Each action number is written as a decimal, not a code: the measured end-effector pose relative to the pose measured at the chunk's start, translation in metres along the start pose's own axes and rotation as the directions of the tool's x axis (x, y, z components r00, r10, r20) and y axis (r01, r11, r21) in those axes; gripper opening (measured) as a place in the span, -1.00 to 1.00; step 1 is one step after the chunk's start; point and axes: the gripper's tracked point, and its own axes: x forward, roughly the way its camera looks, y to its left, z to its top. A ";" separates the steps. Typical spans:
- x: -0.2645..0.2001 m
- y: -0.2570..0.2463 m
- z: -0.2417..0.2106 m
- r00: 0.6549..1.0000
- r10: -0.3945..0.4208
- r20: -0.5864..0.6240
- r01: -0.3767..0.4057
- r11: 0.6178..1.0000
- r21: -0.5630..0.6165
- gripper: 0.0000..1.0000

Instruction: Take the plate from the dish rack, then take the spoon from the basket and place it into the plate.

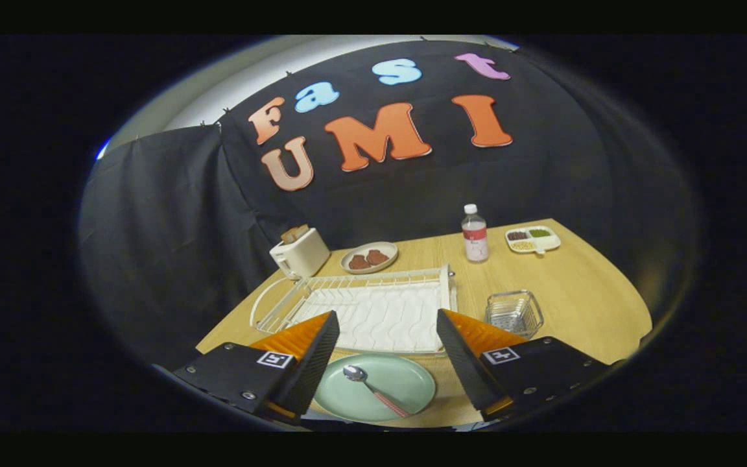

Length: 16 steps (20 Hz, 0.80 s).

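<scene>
Plate (377,388): pale green, flat on the table at lower centre of the frame, between the fingers and just in front of the rack
Spoon (373,389): lies on the plate, bowl toward upper left, striped handle toward lower right; touching nothing else
Gripper (386,360): fingers spread wide, holding nothing, one on each side of the plate and above it
Rack (373,311): white, centre of frame, no dishes in it
Basket (514,312): clear wire, right of the rack, looks empty
Stage: by my reading both steps are done and only pulling away is left
Risk: a low or sideways pull-back could catch the plate rim with a finger, slide the plate toward the near table edge or tip the spoon off; a straight lift avoids that
Surface: light wooden table (581,298), smooth, so the plate likely slides easily
Room: black cloth walls behind; toaster (299,253) at upper left, brown plate (369,257), bottle (474,233) and divided tray (532,239) along the far side
</scene>
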 end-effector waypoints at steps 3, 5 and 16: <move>-0.007 0.005 0.038 0.995 -0.007 0.095 0.008 1.000 -0.004 0.91; -0.012 0.006 0.058 0.989 -0.016 0.149 0.018 1.000 -0.013 0.94; -0.012 0.014 0.078 0.976 -0.033 0.216 0.053 0.995 -0.087 0.97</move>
